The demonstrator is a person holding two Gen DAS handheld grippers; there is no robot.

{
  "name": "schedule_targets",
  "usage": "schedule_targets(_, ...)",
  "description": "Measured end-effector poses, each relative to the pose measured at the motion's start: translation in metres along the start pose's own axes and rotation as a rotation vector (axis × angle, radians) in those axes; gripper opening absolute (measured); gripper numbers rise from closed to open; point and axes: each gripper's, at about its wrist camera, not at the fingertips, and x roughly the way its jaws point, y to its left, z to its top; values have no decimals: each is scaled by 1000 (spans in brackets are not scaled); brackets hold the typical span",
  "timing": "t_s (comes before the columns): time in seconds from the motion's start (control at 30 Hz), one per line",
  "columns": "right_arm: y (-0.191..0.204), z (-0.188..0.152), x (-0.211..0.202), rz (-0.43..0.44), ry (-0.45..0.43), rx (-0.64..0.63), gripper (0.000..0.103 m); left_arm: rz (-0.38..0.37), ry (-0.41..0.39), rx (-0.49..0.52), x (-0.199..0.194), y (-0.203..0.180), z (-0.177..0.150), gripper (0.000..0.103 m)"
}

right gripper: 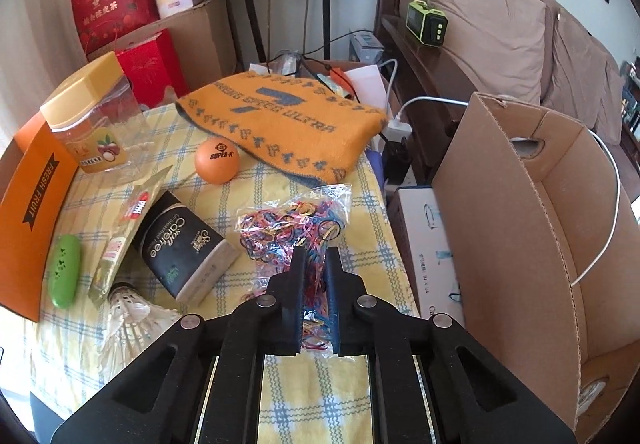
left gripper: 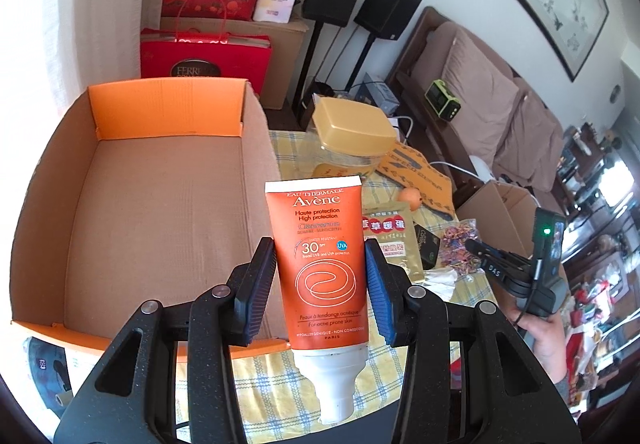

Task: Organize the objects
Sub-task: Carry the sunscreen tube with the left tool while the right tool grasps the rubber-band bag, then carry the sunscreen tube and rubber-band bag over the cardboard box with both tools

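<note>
My left gripper [left gripper: 319,244] is shut on an orange Avène sunscreen tube [left gripper: 316,211], white cap toward the camera. The tube hangs over the right wall of an open cardboard box [left gripper: 160,203] with an orange rim, which holds nothing that I can see. My right gripper [right gripper: 314,252] is shut on a clear bag of coloured rubber bands [right gripper: 288,219] that lies on the yellow checked tablecloth [right gripper: 320,384]. In the left wrist view the right gripper [left gripper: 474,246] shows at the right, held by a hand, its tips at the bag [left gripper: 458,244].
On the cloth lie a yellow-lidded clear jar [right gripper: 88,123], an orange ball [right gripper: 217,161], an orange towel [right gripper: 280,119], a black pack [right gripper: 184,244], a gold sachet [right gripper: 116,248], a green case [right gripper: 66,270] and a shuttlecock [right gripper: 128,312]. A tall cardboard box [right gripper: 520,224] stands right of the table.
</note>
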Motion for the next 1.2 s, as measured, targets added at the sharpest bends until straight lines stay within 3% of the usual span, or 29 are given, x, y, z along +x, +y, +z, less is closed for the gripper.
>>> schedule_targets(0.37,20,19,-57,53,-101,-33,8,70,-27,-18,-18,33,6,41)
schedule_targets(0.7,102,40,-111,271,-169,-134,8,186,-18,-45,-16,75,9,41)
schedule_targets(1.0,201,47,-103,471,-116,-209,8,260,3,-50,3,97,9,41)
schedule_targets(1.2,242,42,-90,527,-71,-222,8,272,1,-57,4,103,11,41)
